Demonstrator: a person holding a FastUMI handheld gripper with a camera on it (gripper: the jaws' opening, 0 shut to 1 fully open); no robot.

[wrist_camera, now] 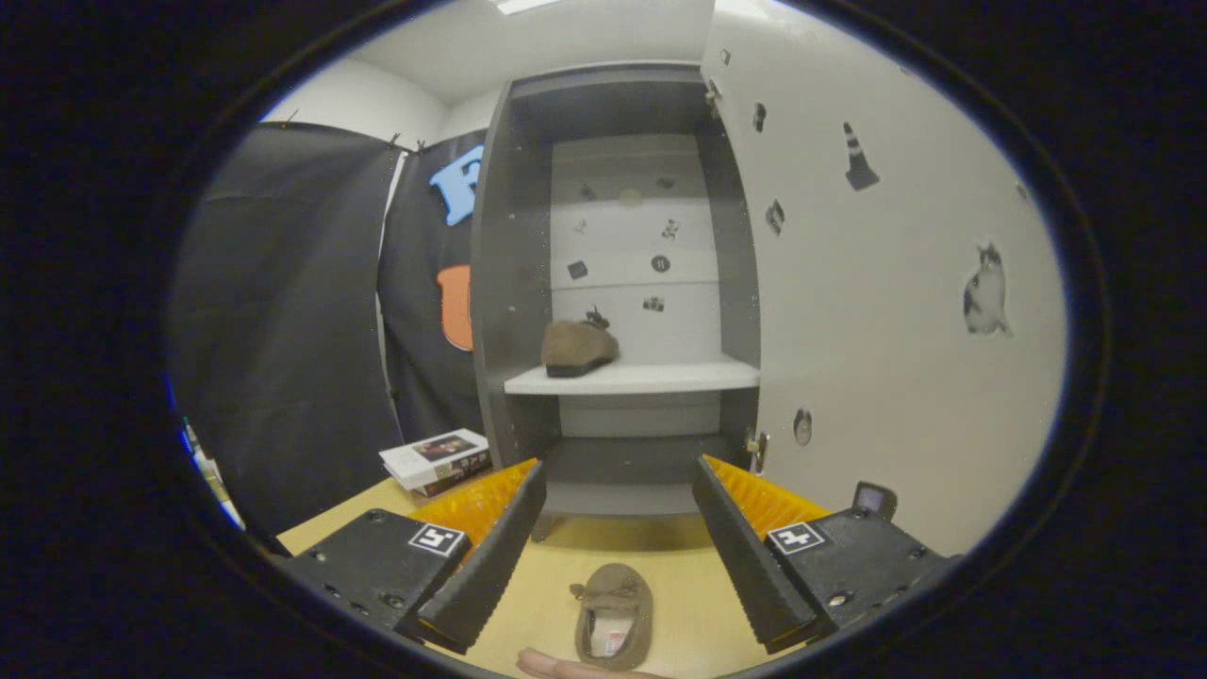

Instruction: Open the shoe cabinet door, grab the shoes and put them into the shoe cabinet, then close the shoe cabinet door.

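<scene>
Now the cabinet [613,283] stands open, its door [877,311] swung to the right, and one shoe [578,347] already sits on the left part of the white shelf [651,378]. The second shoe [614,615] lies on the desk [556,594] near its front edge, between the fingers. The gripper [613,556] is spread wide and holds nothing. I think it should come down lower, so that both fingers press the shoe's sides at the middle. It points level toward the cabinet. A fingertip [566,667] shows just beside the shoe.
</scene>
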